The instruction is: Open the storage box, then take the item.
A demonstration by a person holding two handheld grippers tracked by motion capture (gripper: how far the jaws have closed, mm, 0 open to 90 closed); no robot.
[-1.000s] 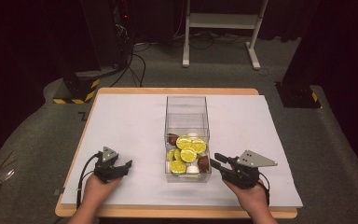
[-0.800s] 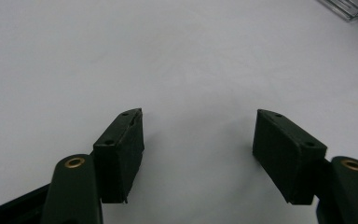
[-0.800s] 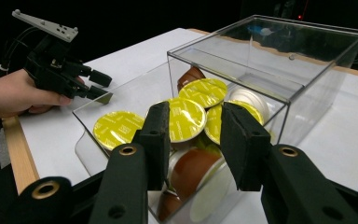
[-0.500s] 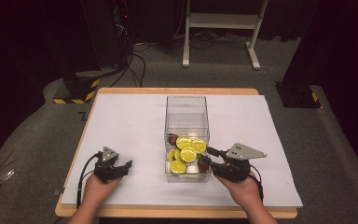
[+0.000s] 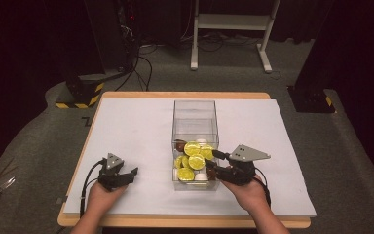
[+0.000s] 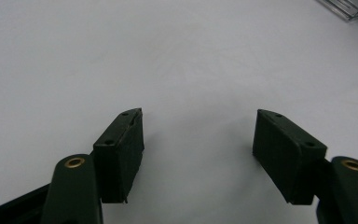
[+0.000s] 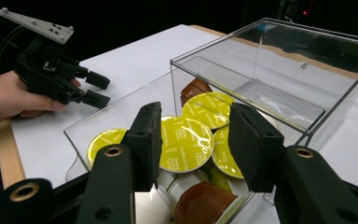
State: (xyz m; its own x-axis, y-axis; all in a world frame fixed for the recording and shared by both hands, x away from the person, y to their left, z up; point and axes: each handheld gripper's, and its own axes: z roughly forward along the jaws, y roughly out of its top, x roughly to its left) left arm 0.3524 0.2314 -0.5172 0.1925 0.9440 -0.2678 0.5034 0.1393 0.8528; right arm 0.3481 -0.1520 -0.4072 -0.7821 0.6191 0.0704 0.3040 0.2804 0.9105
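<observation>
White-papered table (image 5: 126,122), dark room. Clear box (image 5: 195,109) mid-table, near end heaped with capsules (image 5: 193,149). Right gripper (image 5: 213,163) at box's near right corner, jaws just been opening, nothing between, yellow-lidded capsule (image 7: 185,143) beyond. Left gripper (image 5: 129,174) idle on paper, jaws apart, empty. Pickup not yet made.

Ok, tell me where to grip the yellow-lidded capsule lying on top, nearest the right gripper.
Probably grip the capsule by its rim, from above through the clear box's open top: its foil lid faces up and neighbours crowd its body. The right gripper, jaws just opening, holds nothing.
</observation>
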